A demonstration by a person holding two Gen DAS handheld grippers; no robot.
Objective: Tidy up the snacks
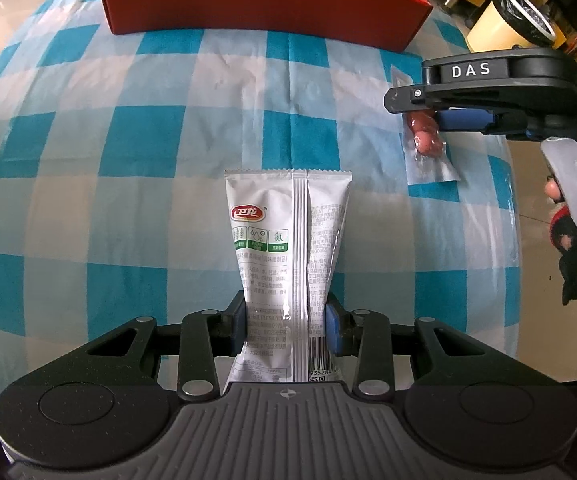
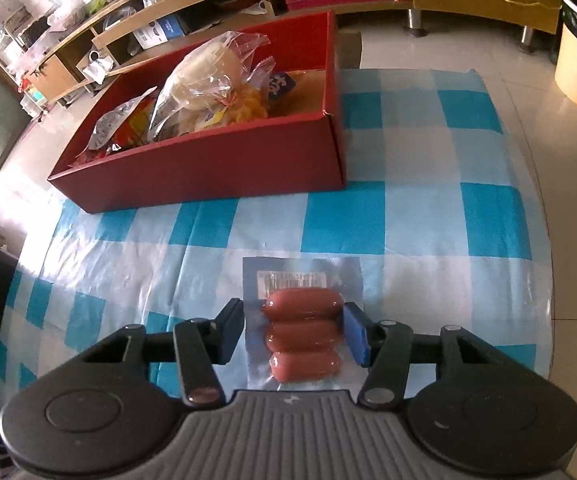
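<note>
Between the pads of your left hand-held gripper [image 1: 286,320] a white foil snack sachet with a red logo and printed text [image 1: 288,248] is clamped at its lower part, its free end pointing at the red cardboard box [image 1: 264,4] beyond. Your right hand-held gripper [image 2: 294,330] straddles a clear vacuum pack of three red sausages [image 2: 302,332] lying flat on the blue-and-white checked cloth over the desk [image 2: 408,220]; the right pad touches a sausage, but the left pad's contact is unclear, so I cannot tell whether it grips. I judge you are mid-pickup: settle that pack firmly, lift both, then clear the box's near wall. Bagged snacks [image 2: 208,80] already crowd its left side; the right end looks freer.
</note>
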